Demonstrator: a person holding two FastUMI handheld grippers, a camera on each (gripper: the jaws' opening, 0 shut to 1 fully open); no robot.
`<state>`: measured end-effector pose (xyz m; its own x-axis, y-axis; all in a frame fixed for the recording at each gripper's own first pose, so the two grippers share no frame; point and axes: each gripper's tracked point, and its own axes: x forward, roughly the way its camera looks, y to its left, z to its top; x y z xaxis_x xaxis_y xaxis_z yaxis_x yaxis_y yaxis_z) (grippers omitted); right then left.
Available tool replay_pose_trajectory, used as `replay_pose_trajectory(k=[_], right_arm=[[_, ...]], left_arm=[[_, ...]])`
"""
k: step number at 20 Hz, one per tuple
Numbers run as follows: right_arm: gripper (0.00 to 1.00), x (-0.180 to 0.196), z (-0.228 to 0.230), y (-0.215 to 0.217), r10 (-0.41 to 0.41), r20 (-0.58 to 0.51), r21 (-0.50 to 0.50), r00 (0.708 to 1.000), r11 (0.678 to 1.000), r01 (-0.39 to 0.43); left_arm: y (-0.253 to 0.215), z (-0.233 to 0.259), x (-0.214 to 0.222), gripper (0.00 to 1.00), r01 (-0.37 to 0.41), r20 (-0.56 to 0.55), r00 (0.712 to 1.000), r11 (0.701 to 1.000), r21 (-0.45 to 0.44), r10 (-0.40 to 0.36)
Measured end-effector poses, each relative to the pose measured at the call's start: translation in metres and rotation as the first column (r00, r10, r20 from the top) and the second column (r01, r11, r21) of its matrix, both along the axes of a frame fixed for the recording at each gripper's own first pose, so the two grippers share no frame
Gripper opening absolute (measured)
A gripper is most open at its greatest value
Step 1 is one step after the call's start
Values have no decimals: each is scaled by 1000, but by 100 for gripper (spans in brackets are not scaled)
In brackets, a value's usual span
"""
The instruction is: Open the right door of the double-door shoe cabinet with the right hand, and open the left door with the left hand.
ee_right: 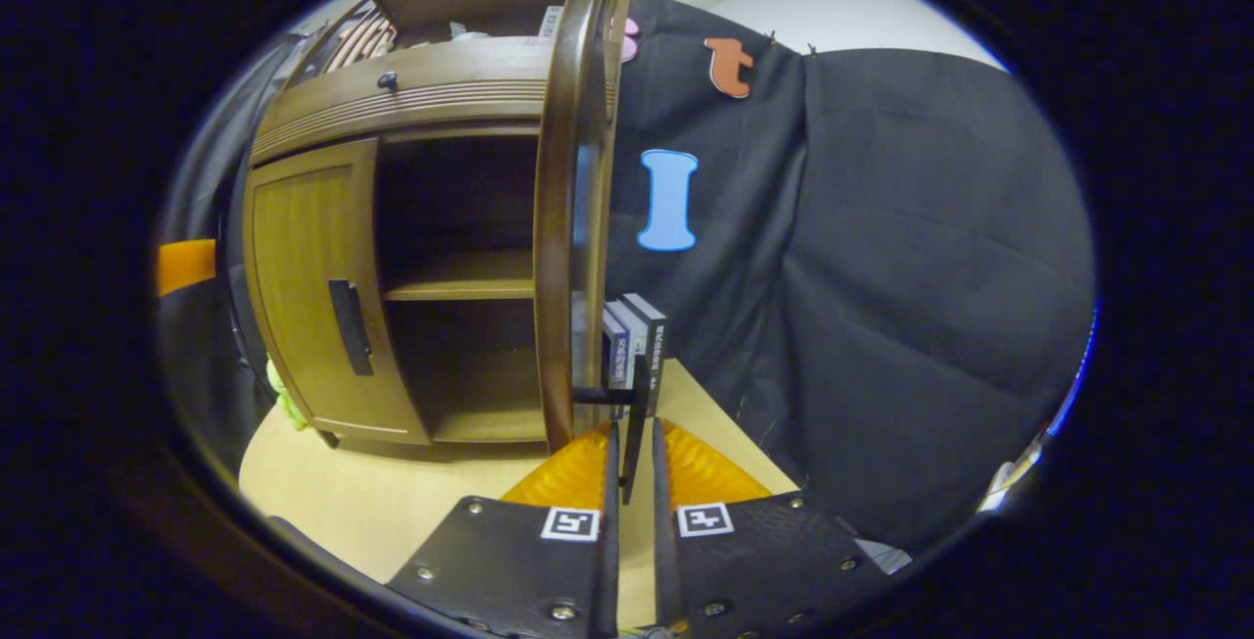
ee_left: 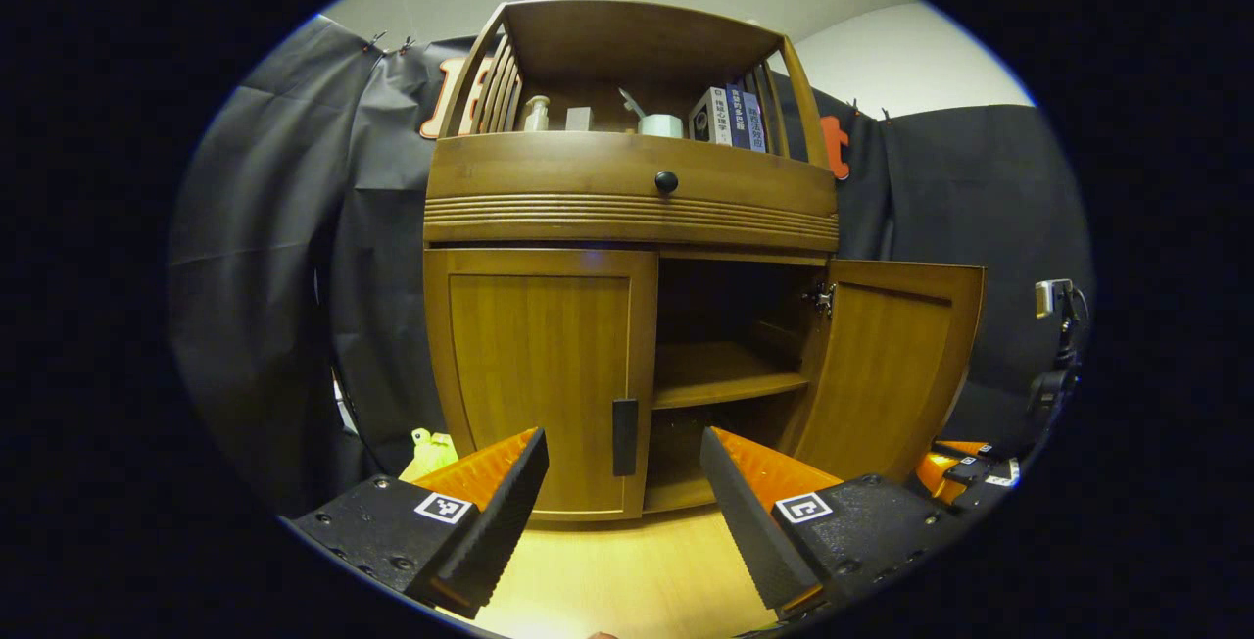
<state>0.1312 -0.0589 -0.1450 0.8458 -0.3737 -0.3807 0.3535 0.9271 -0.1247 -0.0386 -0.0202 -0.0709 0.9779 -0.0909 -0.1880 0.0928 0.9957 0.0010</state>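
In the left gripper view, the left gripper (ee_left: 623, 482) hangs with its 2 fingers spread wide, low in front of the shoe cabinet (ee_left: 632, 193); the left door (ee_left: 542, 374) is closed, and its dark handle (ee_left: 624, 436) stands between and just beyond the fingertips, apart from both. To the right the right door (ee_left: 896, 365) stands swung out, baring the inner shelf (ee_left: 725, 374), which looks bare as far as the dark interior lets one tell. In the right gripper view, the right gripper (ee_right: 632, 453) is nearly closed, both fingers pinching the right door's handle (ee_right: 637, 423), with the door seen edge-on just left of the fingers. The open top shelf (ee_left: 627, 120) holds a small bottle (ee_left: 535, 114), a pale block (ee_left: 579, 118), a pale cup-like container (ee_left: 661, 124) and several upright books (ee_left: 730, 117). 2 or 3 more books (ee_right: 632, 350) stand on the floor (ee_right: 392, 497) behind the open door.
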Motion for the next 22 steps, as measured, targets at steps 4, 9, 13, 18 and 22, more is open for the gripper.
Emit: replay_pose_trajectory(k=[4, 9, 13, 18, 22], right_arm=[[15, -7, 3, -16, -46, -2, -20, 999, 999, 46], [15, -20, 10, -42, -116, 2, -41, 993, 992, 116], [15, -25, 12, -50, -139, 13, 5, 990, 990, 139], [15, -29, 14, -49, -143, 22, 17, 990, 990, 142], [15, -28, 17, -45, -134, 31, 22, 991, 991, 133]], left_arm=[[-7, -7, 5, 94, 13, -29, 999, 1000, -28, -13], [-15, -14, 11, 97, 32, -43, 999, 999, -36, -34], [-23, -20, 21, 97, 47, -56, 997, 998, -39, -50], [-21, -28, 36, 97, 39, -75, 996, 999, -37, -41], [-18, -32, 47, 94, 30, -77, 997, 999, -29, -32]])
